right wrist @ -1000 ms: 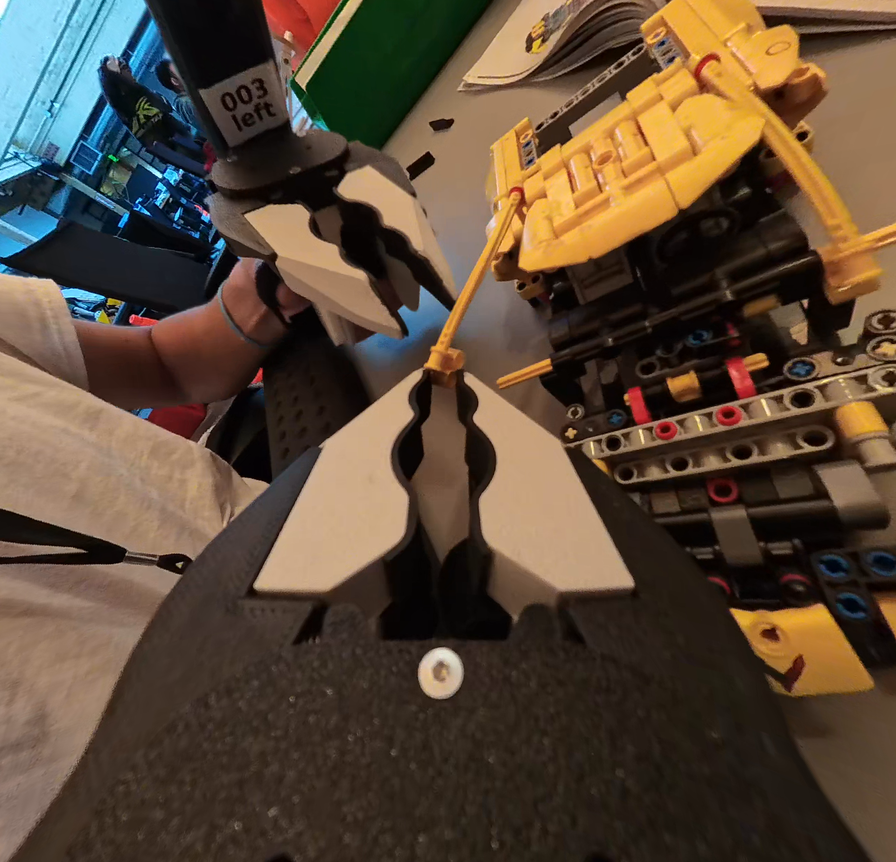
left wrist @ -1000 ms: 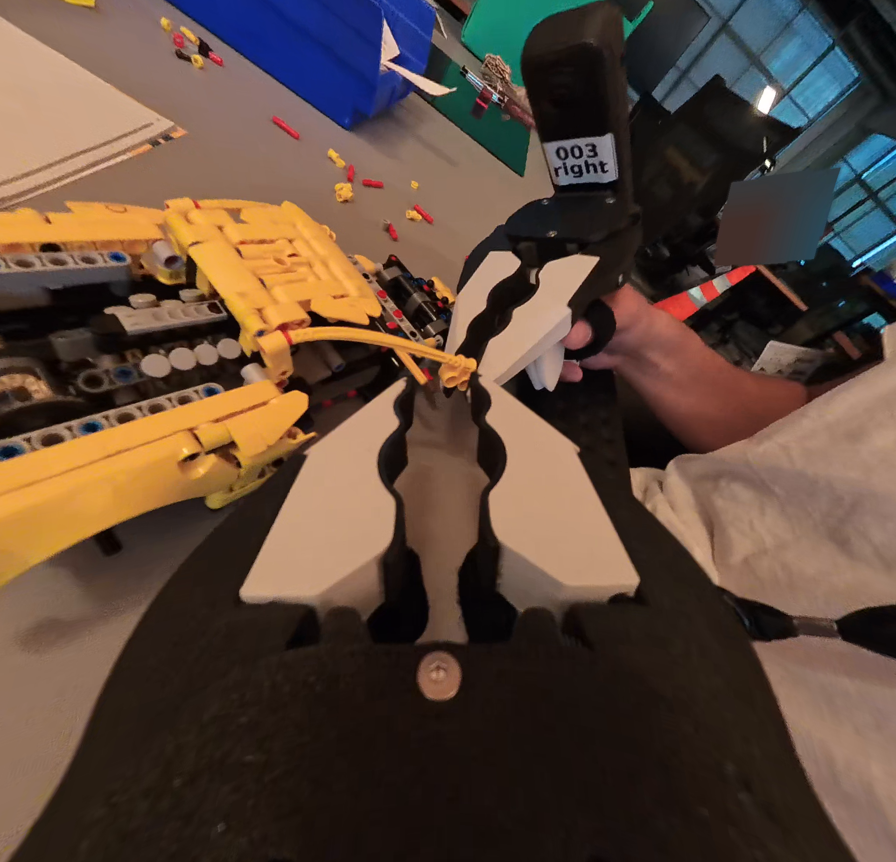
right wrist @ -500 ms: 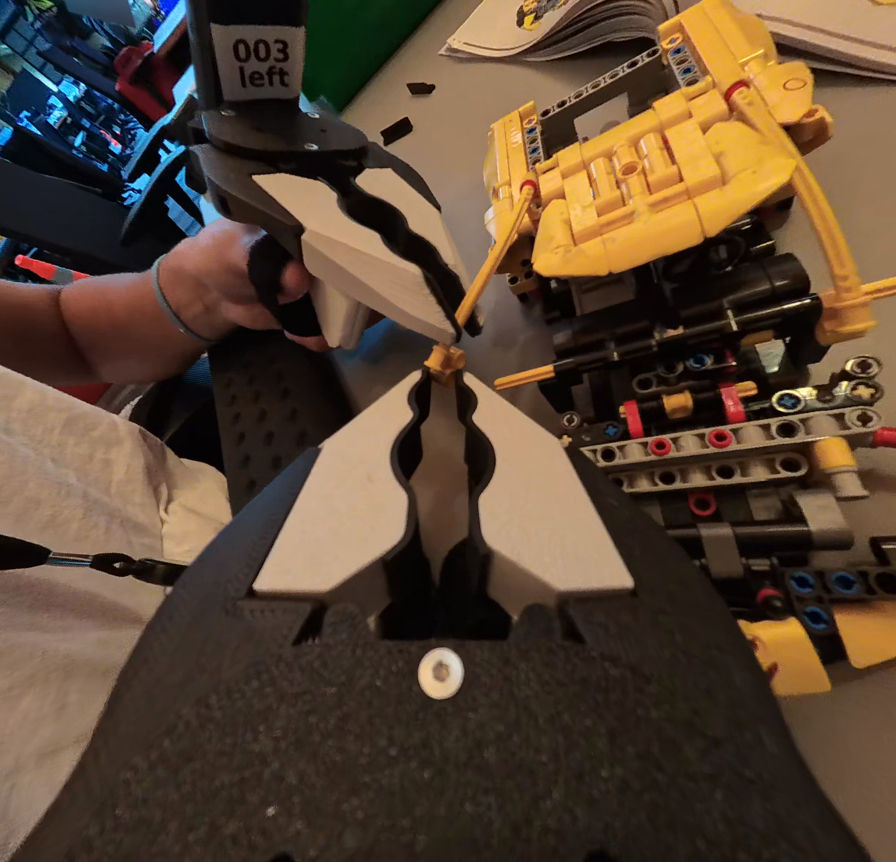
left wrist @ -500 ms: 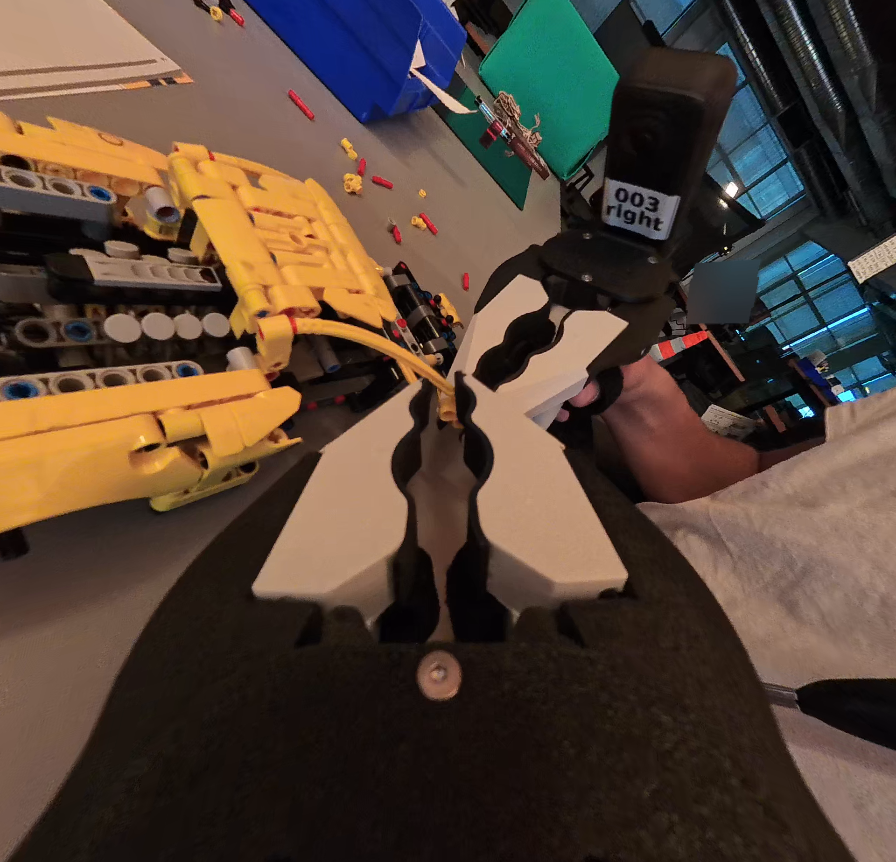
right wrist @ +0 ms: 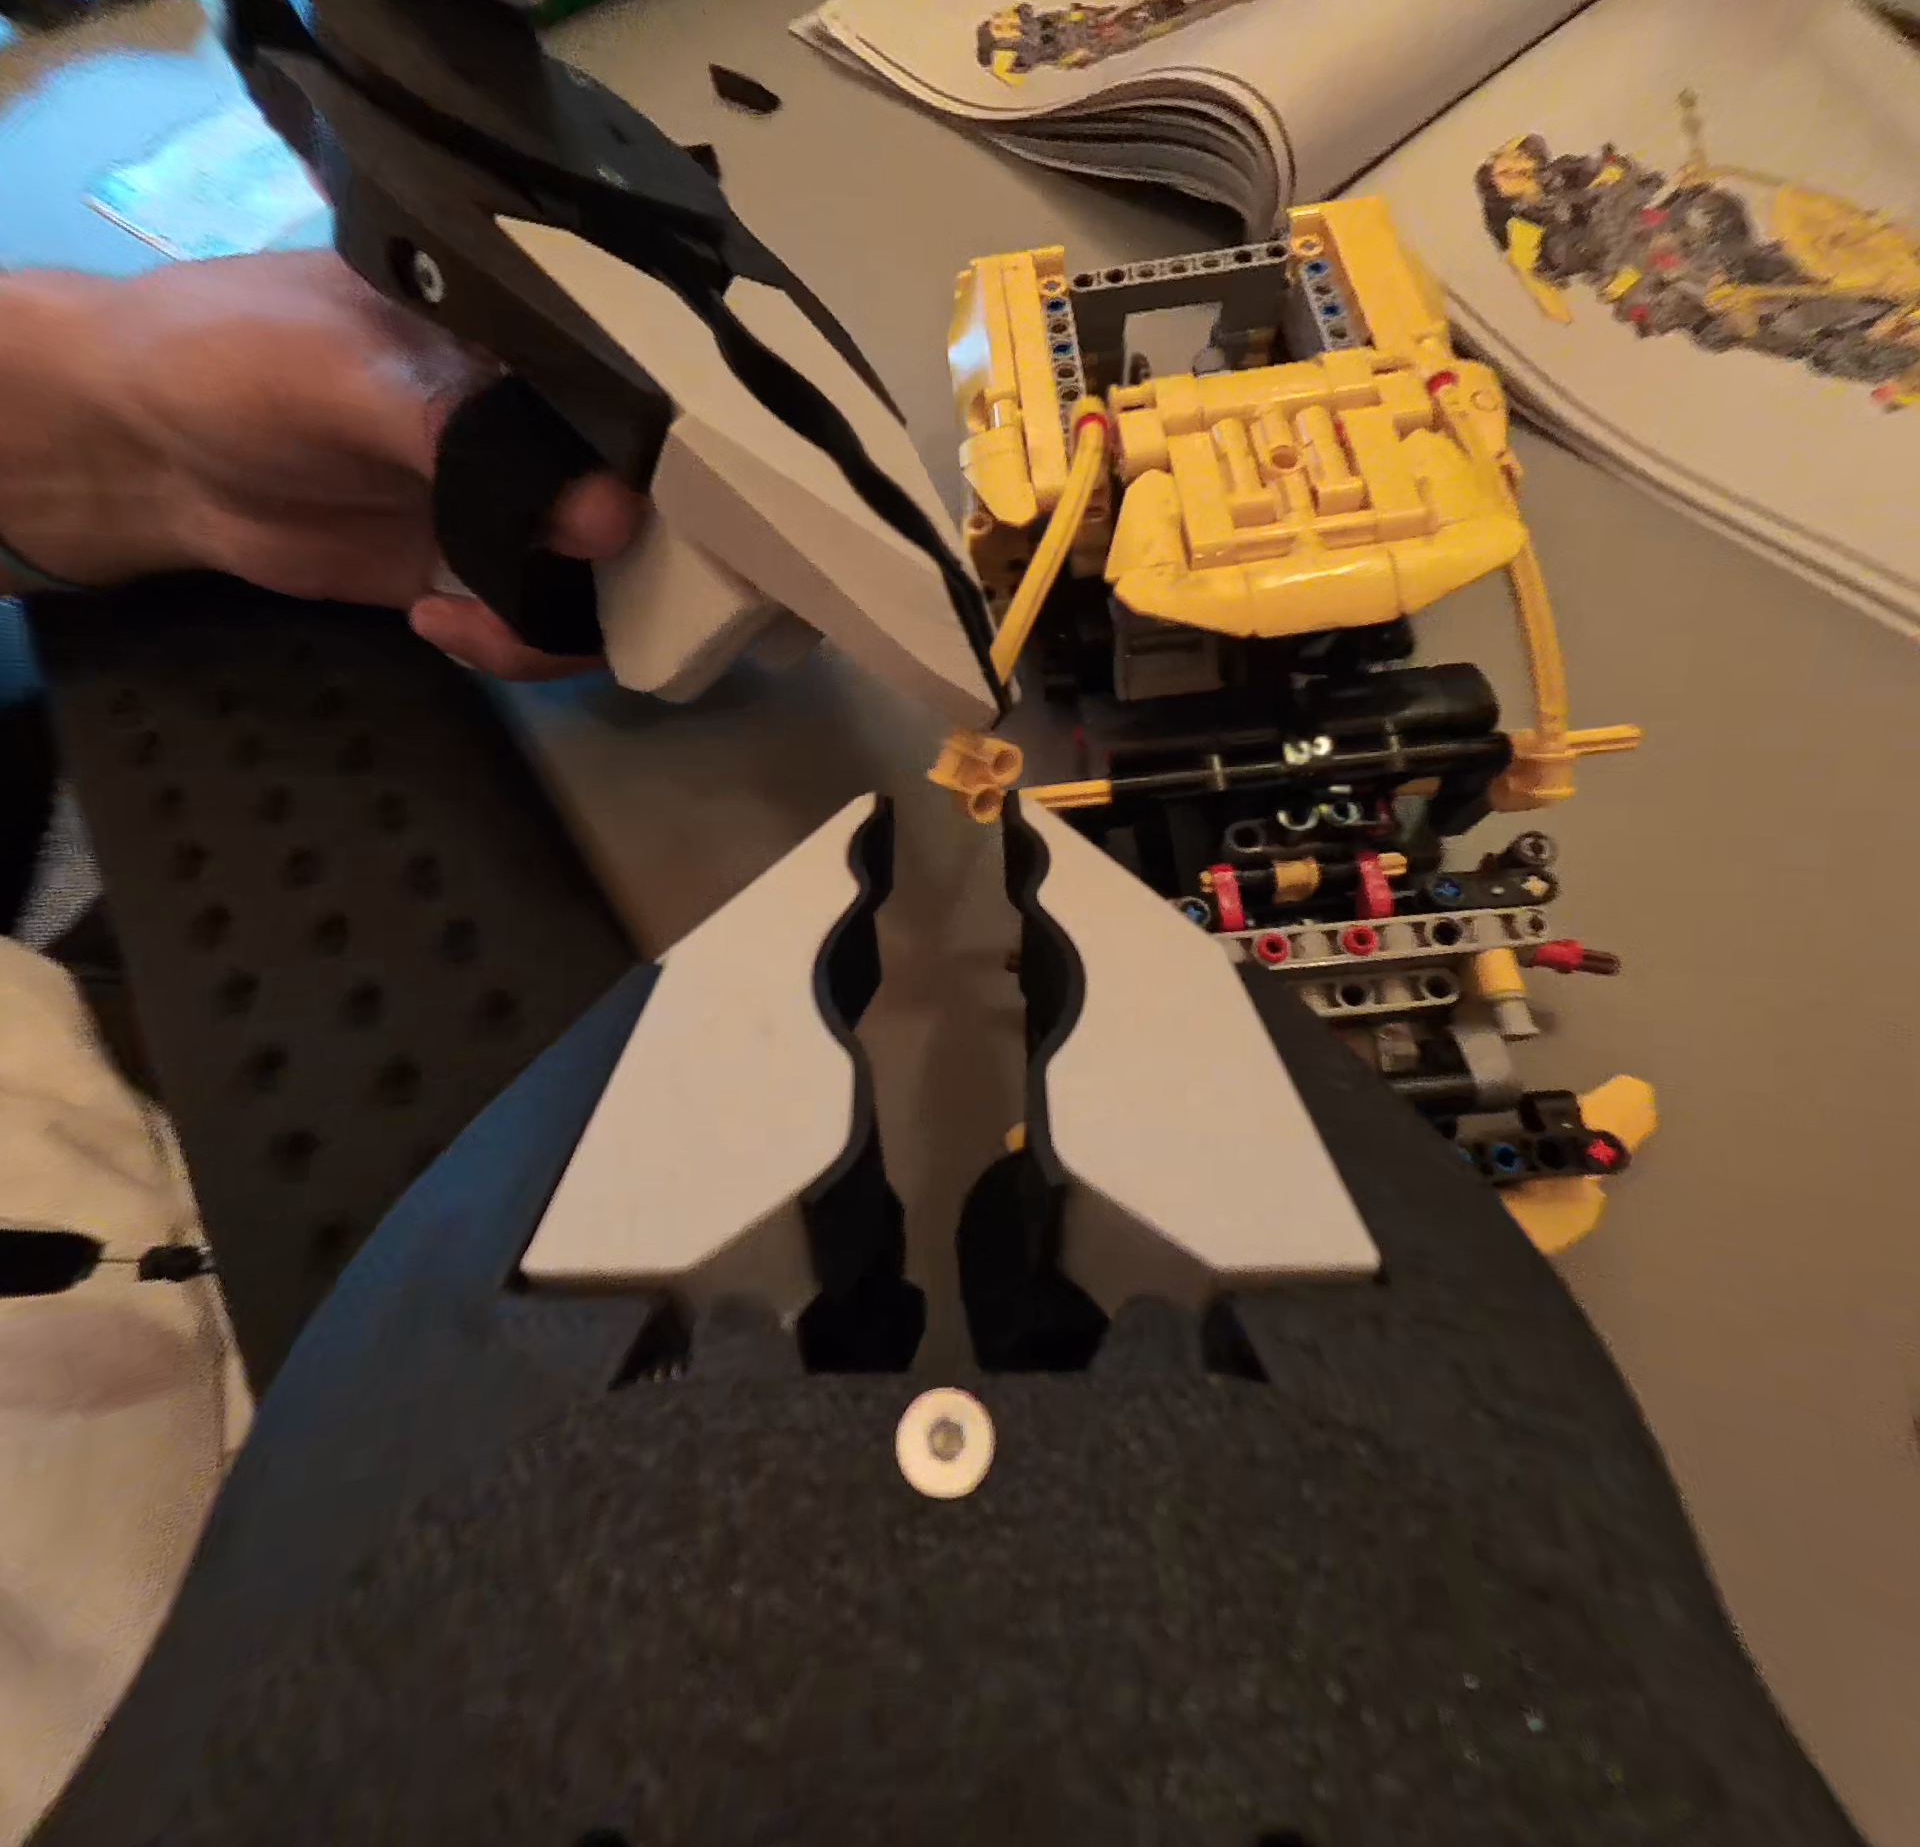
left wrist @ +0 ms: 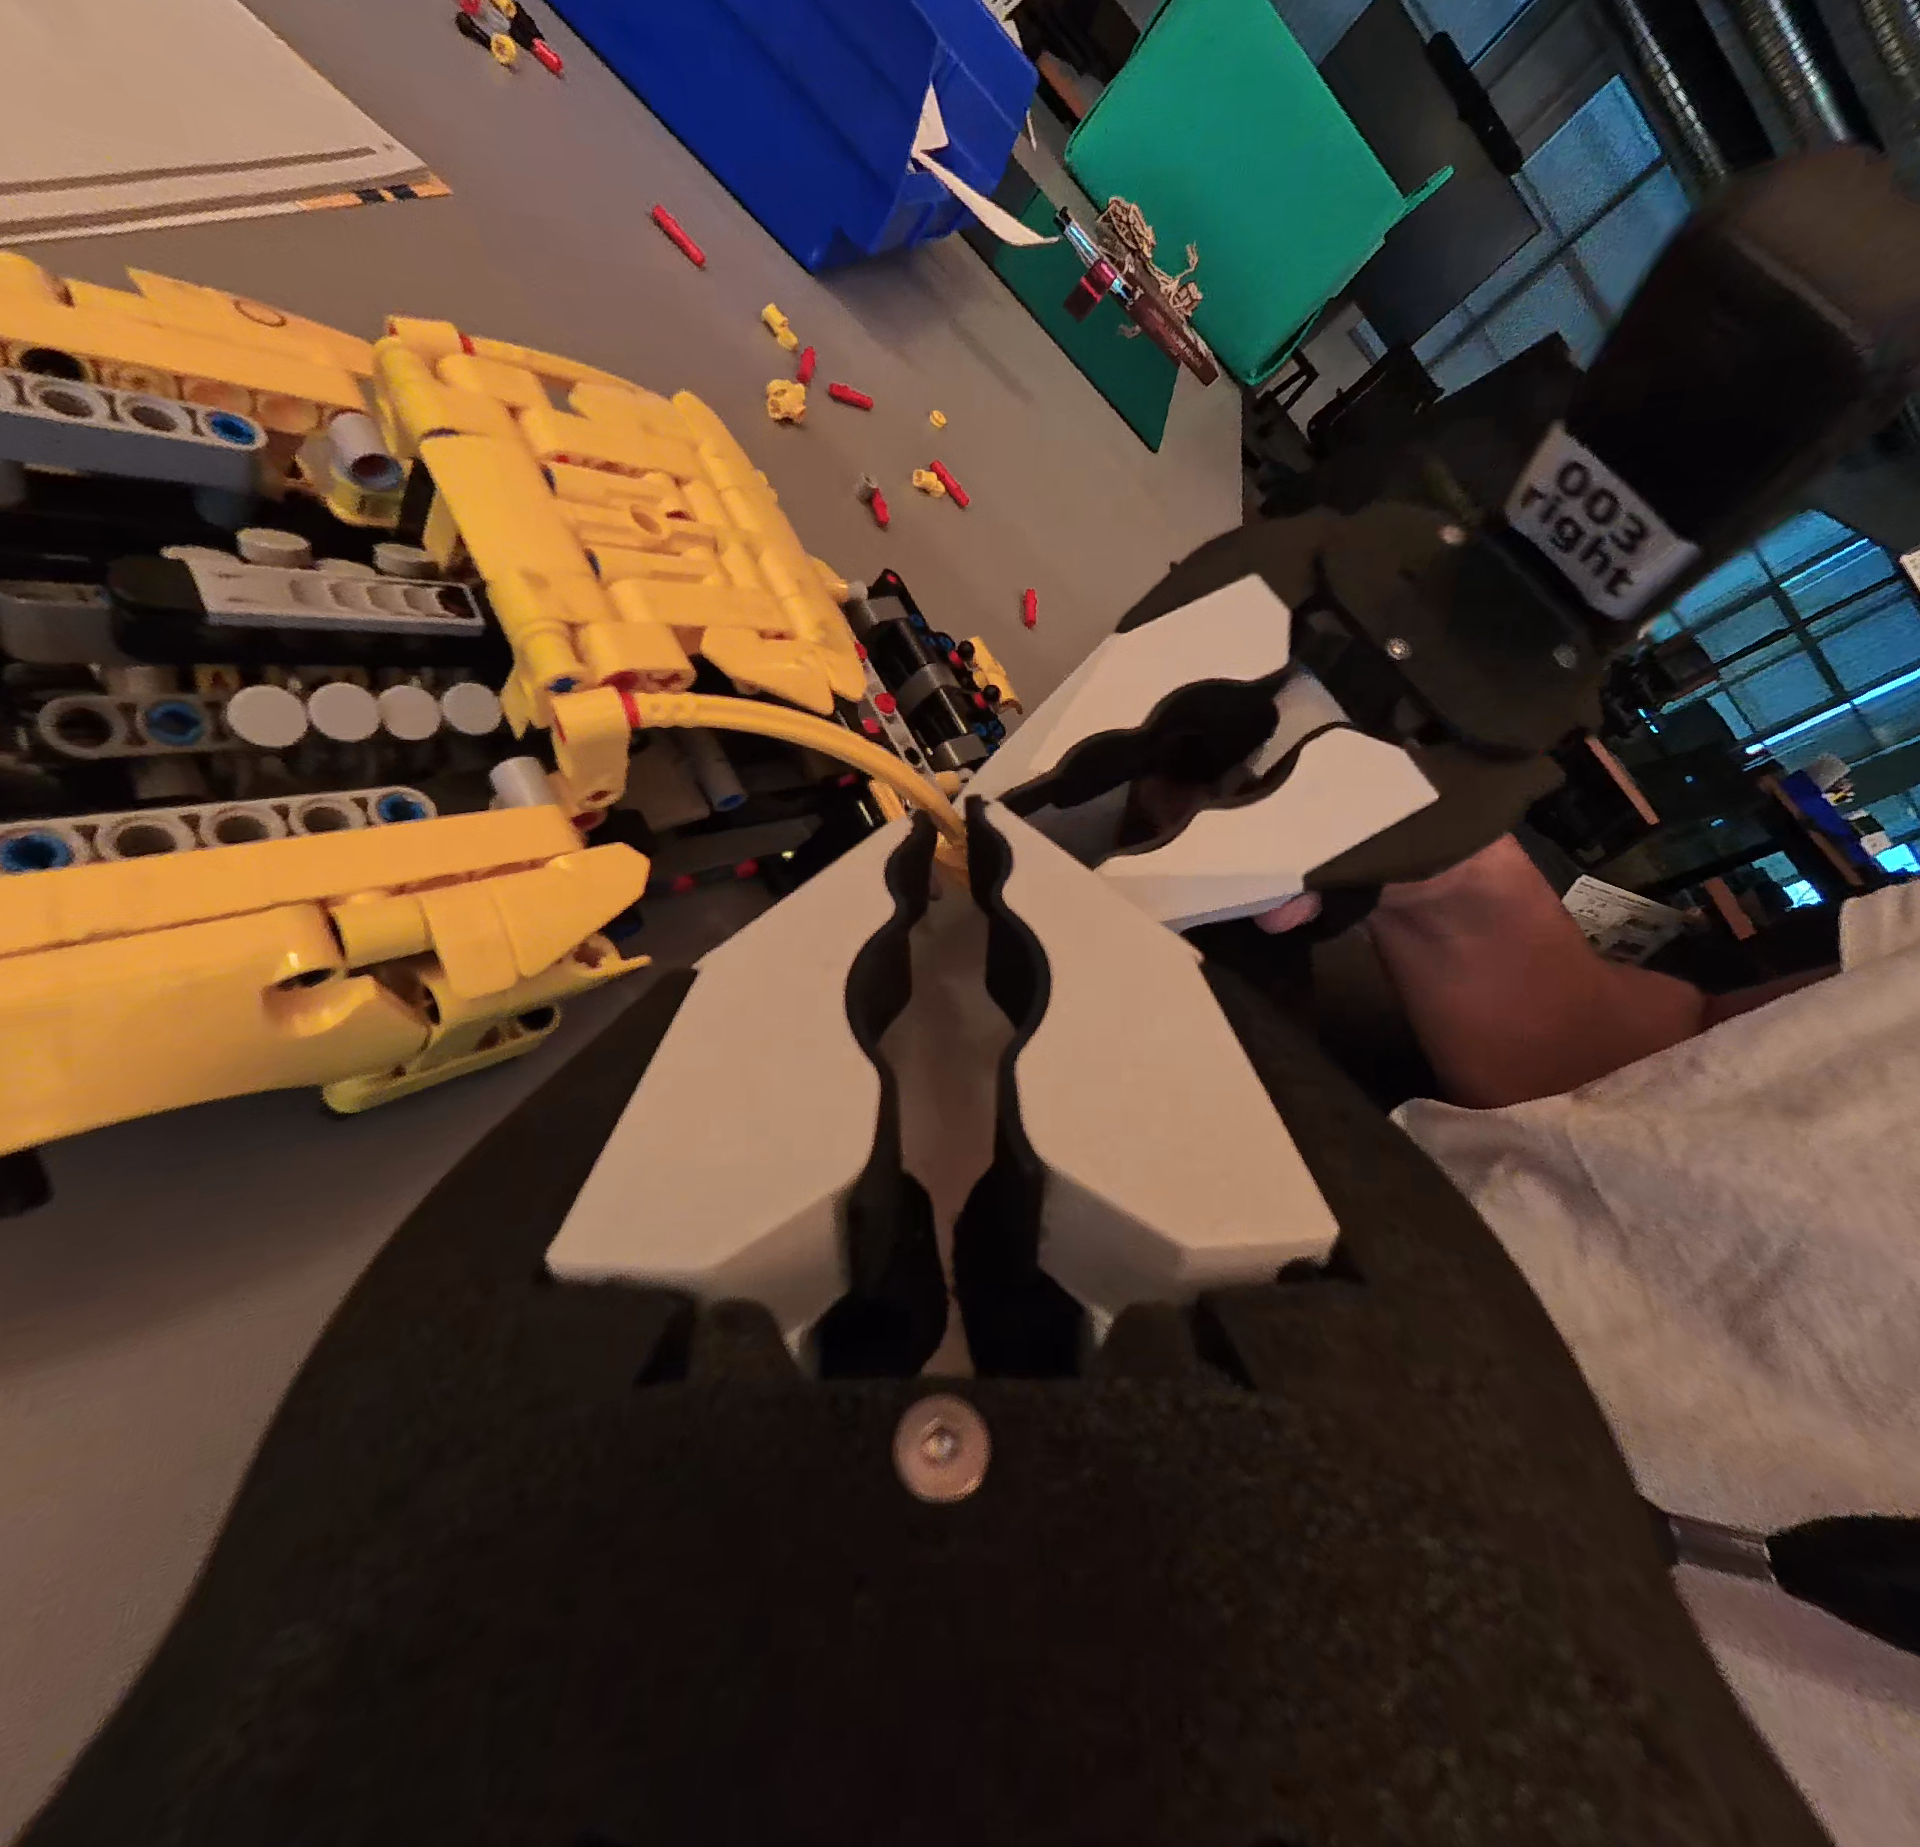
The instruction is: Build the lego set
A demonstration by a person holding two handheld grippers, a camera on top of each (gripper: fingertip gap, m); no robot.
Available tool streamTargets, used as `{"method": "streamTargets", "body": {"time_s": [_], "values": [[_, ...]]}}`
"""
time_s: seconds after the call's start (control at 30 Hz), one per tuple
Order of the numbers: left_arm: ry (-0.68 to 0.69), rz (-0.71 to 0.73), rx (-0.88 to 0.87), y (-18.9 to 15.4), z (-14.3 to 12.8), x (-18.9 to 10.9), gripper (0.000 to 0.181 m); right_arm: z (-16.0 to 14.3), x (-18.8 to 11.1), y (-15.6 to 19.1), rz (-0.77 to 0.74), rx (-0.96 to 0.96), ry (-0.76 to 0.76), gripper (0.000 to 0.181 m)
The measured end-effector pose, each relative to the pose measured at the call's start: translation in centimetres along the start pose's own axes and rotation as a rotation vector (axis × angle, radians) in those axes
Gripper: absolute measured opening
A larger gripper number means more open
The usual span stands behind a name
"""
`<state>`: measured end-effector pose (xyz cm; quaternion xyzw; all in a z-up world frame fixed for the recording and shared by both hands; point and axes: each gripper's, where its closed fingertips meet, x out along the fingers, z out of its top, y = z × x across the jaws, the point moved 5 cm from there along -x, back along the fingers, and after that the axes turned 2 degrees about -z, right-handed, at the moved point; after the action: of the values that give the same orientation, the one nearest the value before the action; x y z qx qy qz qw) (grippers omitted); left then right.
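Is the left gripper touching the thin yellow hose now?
Touching. The left wrist view shows the left gripper shut on the yellow hose at its fingertips.

Grey table [left wrist: 582,239] carries the yellow lego model [right wrist: 1288,509]. At 12 o'clock from it in the right wrist view, an open instruction booklet [right wrist: 1195,62]. Left wrist view: loose red and yellow pins [left wrist: 862,426] at 1 o'clock, blue bin [left wrist: 790,72] beyond.

Opposed close wrist views, perhaps tilted
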<state>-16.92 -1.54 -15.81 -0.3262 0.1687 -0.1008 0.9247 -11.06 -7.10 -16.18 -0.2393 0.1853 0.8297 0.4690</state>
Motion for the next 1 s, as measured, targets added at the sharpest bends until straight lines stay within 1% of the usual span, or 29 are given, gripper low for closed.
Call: {"method": "streamTargets", "body": {"time_s": [0.07, 0.2, 0.27, 0.67, 0.73, 0.8, 1.0], "values": [[-0.008, 0.005, -0.005, -0.03, 0.11, 0.18, 0.006, 0.07, -0.13, 0.04, -0.060, -0.017, 0.012, 0.020], [-0.012, 0.010, 0.000, -0.10, 0.28, 0.36, 0.006, 0.15, -0.71, -0.03, -0.114, 0.036, -0.004, 0.019], [-0.012, 0.014, 0.001, -0.06, 0.26, 0.39, 0.006, 0.15, -0.89, -0.06, -0.119, 0.047, -0.027, 0.016], [-0.013, 0.003, -0.021, 0.08, 0.16, 0.54, 0.007, 0.04, -0.22, -0.19, -0.207, 0.001, -0.016, 0.017], [-0.016, -0.011, -0.034, 0.05, 0.22, 0.50, 0.007, -0.06, -0.07, -0.16, -0.217, 0.000, -0.011, 0.010], [-0.019, -0.019, -0.042, 0.10, 0.19, 0.45, 0.007, -0.05, -0.05, -0.23, -0.215, 0.009, -0.012, 0.009], [-0.027, -0.033, -0.035, 0.04, 0.27, 0.40, 0.008, 0.02, -0.30, -0.38, -0.132, 0.091, -0.032, 0.009]]}}
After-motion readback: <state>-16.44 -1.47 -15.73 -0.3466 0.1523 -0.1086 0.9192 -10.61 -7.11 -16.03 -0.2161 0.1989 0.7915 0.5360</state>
